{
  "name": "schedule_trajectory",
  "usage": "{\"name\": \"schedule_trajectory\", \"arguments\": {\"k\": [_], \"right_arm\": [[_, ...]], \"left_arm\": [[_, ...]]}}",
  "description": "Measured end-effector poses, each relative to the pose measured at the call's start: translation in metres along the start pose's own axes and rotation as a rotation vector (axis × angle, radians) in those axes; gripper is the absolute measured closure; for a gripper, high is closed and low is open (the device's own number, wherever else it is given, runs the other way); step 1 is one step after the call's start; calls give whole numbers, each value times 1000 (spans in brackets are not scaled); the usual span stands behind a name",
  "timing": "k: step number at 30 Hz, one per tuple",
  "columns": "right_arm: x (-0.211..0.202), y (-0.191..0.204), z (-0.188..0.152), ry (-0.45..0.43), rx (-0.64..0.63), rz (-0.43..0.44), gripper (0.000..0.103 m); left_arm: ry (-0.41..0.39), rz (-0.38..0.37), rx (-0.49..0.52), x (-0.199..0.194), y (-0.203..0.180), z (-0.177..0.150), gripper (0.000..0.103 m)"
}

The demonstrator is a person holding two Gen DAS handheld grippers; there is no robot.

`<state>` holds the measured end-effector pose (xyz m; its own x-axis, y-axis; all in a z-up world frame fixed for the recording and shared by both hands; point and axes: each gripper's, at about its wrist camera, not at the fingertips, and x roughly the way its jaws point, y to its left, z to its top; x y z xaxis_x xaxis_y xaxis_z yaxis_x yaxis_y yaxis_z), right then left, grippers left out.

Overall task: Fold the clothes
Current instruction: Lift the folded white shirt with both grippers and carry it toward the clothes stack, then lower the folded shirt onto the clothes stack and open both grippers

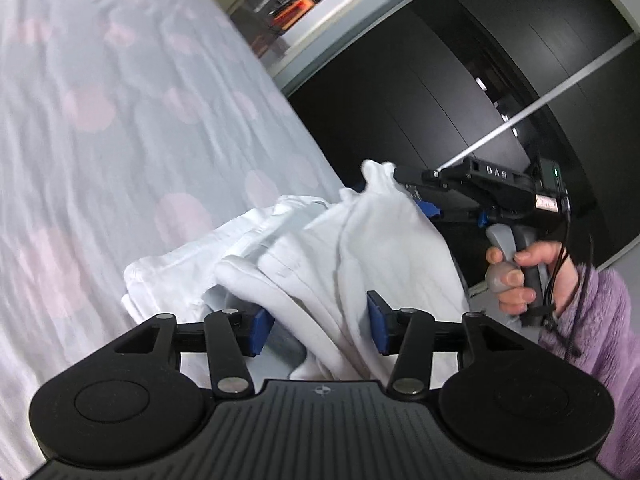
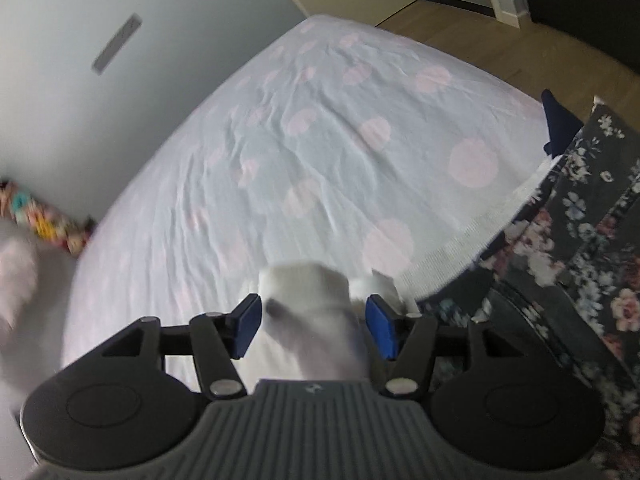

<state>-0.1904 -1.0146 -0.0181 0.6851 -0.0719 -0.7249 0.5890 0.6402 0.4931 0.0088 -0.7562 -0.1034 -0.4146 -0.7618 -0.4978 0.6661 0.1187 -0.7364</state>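
Note:
A white garment (image 1: 360, 248) hangs bunched in the air beside the bed's edge, held between both grippers. In the left wrist view my left gripper (image 1: 320, 330) is shut on a thick fold of it, the blue pads kept well apart by the cloth. Up and to the right, my right gripper (image 1: 420, 200) pinches the garment's raised end, with a person's hand (image 1: 520, 276) on its handle. Seen from the right wrist, the right gripper (image 2: 314, 326) has a fat wad of white cloth (image 2: 312, 304) filling the gap between its pads.
The bed (image 2: 320, 140), under a pale blue sheet with pink dots, lies ahead of the right gripper. A dark floral fabric (image 2: 580, 240) and a knitted white edge (image 2: 480, 232) lie at its right. Black wardrobe doors (image 1: 460, 80) stand behind. Colourful items (image 2: 44, 224) sit at left.

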Motion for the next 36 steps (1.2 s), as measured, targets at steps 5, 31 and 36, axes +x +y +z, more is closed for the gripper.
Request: {"name": "schedule_trajectory", "arguments": {"k": [5, 31, 36], "right_arm": [[2, 10, 7, -4, -3, 5, 71], [50, 34, -16, -106, -324, -222, 77], [22, 42, -18, -159, -294, -203, 57]], "left_arm": [[-30, 3, 69, -4, -9, -3, 86], [-36, 222, 249, -9, -24, -28, 87], [-74, 255, 247, -32, -36, -29, 79]]}}
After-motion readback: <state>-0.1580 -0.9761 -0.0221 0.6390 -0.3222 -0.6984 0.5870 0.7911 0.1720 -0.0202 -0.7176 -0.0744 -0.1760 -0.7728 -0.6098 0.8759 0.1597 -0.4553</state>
